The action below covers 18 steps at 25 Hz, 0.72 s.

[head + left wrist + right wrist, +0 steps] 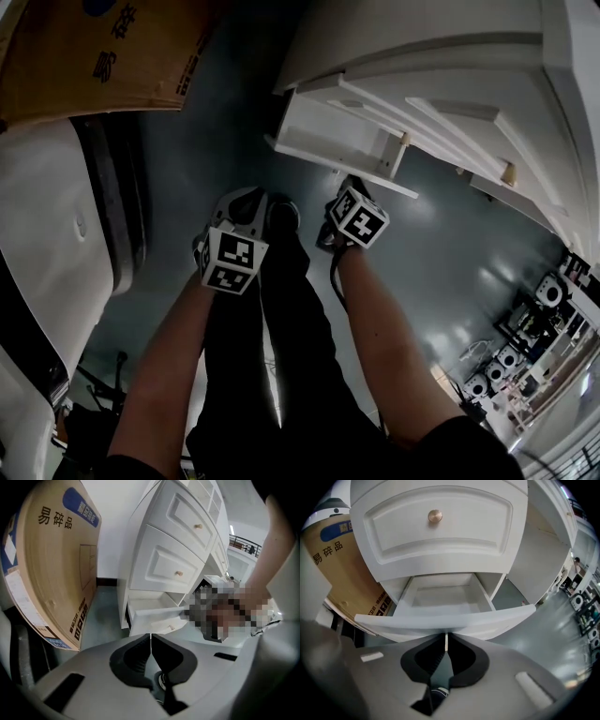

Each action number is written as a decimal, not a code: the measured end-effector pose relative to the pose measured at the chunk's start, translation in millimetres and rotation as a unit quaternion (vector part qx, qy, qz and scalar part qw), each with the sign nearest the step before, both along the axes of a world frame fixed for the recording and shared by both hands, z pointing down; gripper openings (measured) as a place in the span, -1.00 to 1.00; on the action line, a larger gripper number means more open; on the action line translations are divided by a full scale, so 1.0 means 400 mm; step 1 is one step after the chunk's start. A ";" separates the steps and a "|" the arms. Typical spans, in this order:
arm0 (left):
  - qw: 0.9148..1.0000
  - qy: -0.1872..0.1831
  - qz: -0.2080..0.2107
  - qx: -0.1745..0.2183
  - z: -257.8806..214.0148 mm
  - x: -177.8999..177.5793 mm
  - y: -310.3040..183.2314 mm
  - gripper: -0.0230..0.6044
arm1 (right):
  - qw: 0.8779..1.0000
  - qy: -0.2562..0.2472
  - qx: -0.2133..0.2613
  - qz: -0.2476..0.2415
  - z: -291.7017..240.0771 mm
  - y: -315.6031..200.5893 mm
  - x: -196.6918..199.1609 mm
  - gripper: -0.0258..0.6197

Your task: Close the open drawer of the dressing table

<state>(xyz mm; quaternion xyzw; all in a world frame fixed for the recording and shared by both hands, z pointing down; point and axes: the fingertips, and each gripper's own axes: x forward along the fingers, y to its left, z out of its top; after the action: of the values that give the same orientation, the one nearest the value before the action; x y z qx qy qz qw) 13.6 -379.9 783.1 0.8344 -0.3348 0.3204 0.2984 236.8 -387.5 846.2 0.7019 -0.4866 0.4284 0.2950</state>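
Note:
The white dressing table fills the top right of the head view, and its bottom drawer stands pulled out over the dark floor. In the right gripper view the drawer lies open and empty, its front panel just beyond my right gripper. That gripper's jaws are together with nothing between them. My left gripper is shut and empty too, farther back and left of the drawer. In the head view the left gripper and right gripper hang below the drawer front.
A large cardboard box leans left of the dressing table. A white rounded object stands at the far left. Closed drawers with small knobs sit above the open one. My leg and shoe are between the grippers. Small equipment lies at the lower right.

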 end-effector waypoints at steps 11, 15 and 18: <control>1.000 0.009 -0.025 0.000 0.005 0.060 -0.053 -0.88 | 0.997 -0.035 0.050 -0.048 0.003 -0.144 0.030 -0.86; 0.999 0.009 -0.031 0.004 0.007 0.074 -0.080 -0.88 | 0.996 -0.027 0.064 -0.053 -0.002 -0.181 0.052 -0.86; 0.999 0.007 -0.039 0.002 0.017 0.074 -0.098 -0.88 | 0.996 -0.023 0.076 -0.051 -0.002 -0.212 0.058 -0.86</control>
<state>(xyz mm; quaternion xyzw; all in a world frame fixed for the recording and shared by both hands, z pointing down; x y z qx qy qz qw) 43.3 -418.9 789.9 0.8236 -0.3658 0.3016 0.3112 260.0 -472.5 845.5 0.6867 -0.5594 0.3908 0.2506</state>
